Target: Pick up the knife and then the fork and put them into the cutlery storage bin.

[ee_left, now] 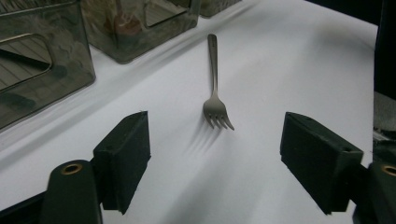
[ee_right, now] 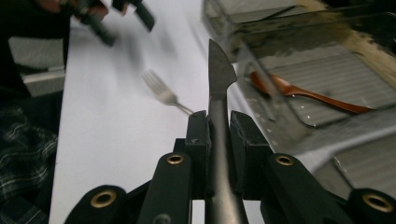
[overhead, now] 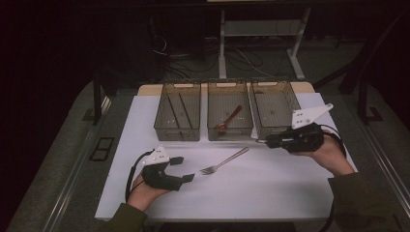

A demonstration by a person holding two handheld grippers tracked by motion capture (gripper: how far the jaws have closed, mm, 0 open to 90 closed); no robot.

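A metal fork [overhead: 224, 161] lies on the white tabletop [overhead: 270, 188], tines toward my left gripper [overhead: 183, 169]. That gripper rests low near the front left with its jaws wide apart and nothing between them. In the left gripper view the fork [ee_left: 215, 100] lies just beyond the gap of my left gripper [ee_left: 215, 140]. My right gripper [overhead: 267, 142] hovers at the right in front of the bins, shut on a metal knife [ee_right: 219, 79] whose blade points ahead past the jaws of the right gripper [ee_right: 218, 123].
Three clear bins stand in a row at the back: the left bin [overhead: 177, 131], the middle bin [overhead: 230, 131] with a red spoon [overhead: 229, 118] in it, and the right bin [overhead: 290, 99]. The table edges run close at the front and on both sides.
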